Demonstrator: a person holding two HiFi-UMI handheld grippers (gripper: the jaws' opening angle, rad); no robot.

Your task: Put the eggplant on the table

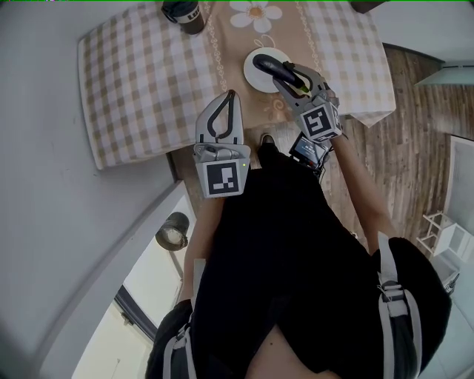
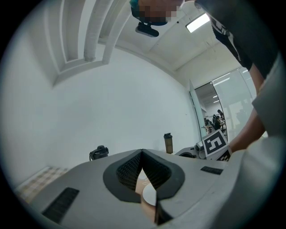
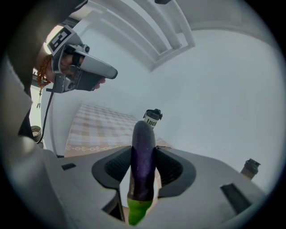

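Note:
A dark purple eggplant point(image 1: 271, 67) with a green stem end point(image 3: 137, 212) is clamped lengthwise between the jaws of my right gripper point(image 1: 292, 77), which is shut on it. In the head view the eggplant hangs over a white plate point(image 1: 254, 78) on the checked tablecloth point(image 1: 141, 74). In the right gripper view the eggplant point(image 3: 143, 147) points towards the table's far end. My left gripper point(image 1: 230, 96) hovers at the table's near edge, left of the plate, shut and holding nothing. Through its jaws point(image 2: 142, 154) a bit of the plate point(image 2: 150, 195) shows.
A dark lidded bottle point(image 1: 185, 13) stands at the table's far end, also seen as a labelled bottle point(image 3: 152, 117) past the eggplant. A white wall runs along the left. Wooden floor point(image 1: 415, 141) lies to the right. A flower print point(image 1: 255, 15) marks the cloth's middle strip.

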